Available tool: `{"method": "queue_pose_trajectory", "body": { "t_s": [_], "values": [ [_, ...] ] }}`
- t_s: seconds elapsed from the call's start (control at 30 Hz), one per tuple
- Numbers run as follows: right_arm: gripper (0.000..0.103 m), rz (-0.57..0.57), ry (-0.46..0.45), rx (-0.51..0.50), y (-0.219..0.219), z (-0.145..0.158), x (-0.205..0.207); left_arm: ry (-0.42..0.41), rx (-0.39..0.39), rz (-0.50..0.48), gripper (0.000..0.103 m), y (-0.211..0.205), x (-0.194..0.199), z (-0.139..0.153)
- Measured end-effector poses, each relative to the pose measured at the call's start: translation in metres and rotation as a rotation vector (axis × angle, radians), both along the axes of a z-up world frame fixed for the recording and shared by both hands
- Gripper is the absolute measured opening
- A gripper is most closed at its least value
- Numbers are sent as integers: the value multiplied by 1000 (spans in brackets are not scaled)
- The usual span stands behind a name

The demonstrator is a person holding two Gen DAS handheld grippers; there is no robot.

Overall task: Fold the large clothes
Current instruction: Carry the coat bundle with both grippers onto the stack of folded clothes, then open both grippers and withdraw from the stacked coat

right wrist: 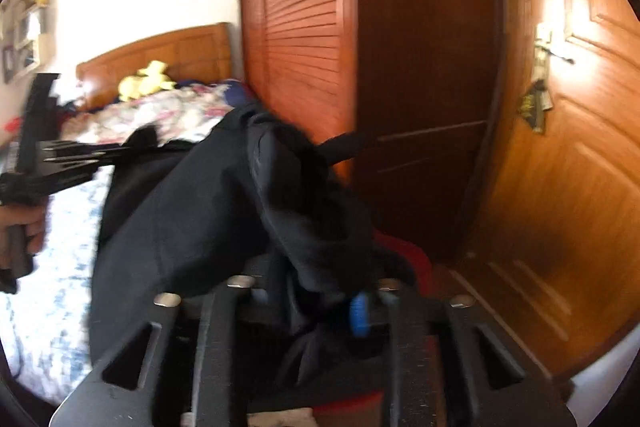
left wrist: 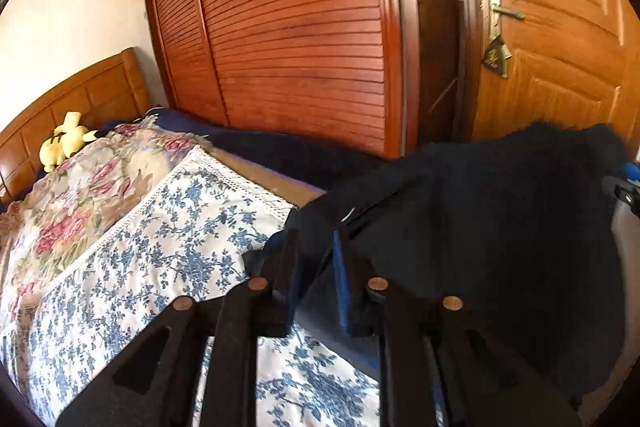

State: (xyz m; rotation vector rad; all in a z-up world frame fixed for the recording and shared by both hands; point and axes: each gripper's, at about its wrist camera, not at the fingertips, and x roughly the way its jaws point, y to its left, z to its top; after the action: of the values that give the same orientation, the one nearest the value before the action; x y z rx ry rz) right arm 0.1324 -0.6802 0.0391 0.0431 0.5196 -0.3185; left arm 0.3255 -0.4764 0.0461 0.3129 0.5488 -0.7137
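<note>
Wooden headboard: stood at the far left against the pale wall, at the head of the bed.

Yellow plush toy: lay against the headboard, on the rose-patterned quilt.

Blue floral bedspread: white ground, lace edge, spread beside the quilt across the nearer part of the bed.

Left gripper: seen from its own camera, its jaws stood nearly together with an edge of the dark garment pinched between them, over the bedspread. In the right wrist view the same tool reached in from the left edge, held by the person's left hand, its tip at the garment.

Dark garment: black or deep navy, large, held up off the bed between the two tools and draped in loose folds to the right of the bedspread.

Right gripper: cloth bunched thickly between its fingers, a blue pad showing at one. The jaws looked drawn in on the fabric, though the picture was blurred.

Louvred wardrobe: reddish wood, behind the bed.

Panelled door: orange-brown, far right, with a metal lever handle and a small dark tag hanging just below it.
</note>
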Motion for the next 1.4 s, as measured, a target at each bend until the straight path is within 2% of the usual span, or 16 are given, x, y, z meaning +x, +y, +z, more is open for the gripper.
{"method": "queue_pose_trajectory", "body": {
  "t_s": [0.03,0.07,0.13,0.27,0.37,0.47,0.53,0.7,0.87,0.93,1.03,1.2,1.27,1.4],
  "values": [
    [57,-20,-17,-17,0,4,-3,-1,-5,-6,24,1,-5,1],
    [58,-31,-32,-37,0,9,-6,-6,-16,-20,25,6,-12,4],
    [58,-35,-56,-63,4,18,-7,-26,-28,-33,35,15,-26,7],
    [58,35,-131,-72,20,36,-9,-91,-72,-50,36,41,-62,9],
    [58,95,-127,-70,37,39,2,-67,-102,-80,39,58,-87,6],
    [58,166,-92,-53,51,32,19,-60,-128,-93,43,72,-105,3],
    [58,163,-63,-54,51,25,25,-39,-149,-104,53,81,-113,1],
    [58,81,43,-17,25,-1,48,-9,-174,-109,53,98,-127,0],
    [58,9,167,6,-4,-37,59,-17,-183,-95,54,117,-139,1],
    [58,-13,188,-2,-5,-47,61,-17,-179,-84,54,126,-140,-1],
    [58,-42,167,0,-2,-43,54,-24,-170,-55,54,139,-140,-1],
    [59,-68,107,-63,27,-12,28,-30,-150,-14,54,165,-147,-1],
    [66,-59,66,-106,49,-1,13,-29,-143,13,54,176,-150,-2],
    [74,7,23,-88,87,4,-5,-33,-132,61,54,203,-164,-3]
  ]
}}
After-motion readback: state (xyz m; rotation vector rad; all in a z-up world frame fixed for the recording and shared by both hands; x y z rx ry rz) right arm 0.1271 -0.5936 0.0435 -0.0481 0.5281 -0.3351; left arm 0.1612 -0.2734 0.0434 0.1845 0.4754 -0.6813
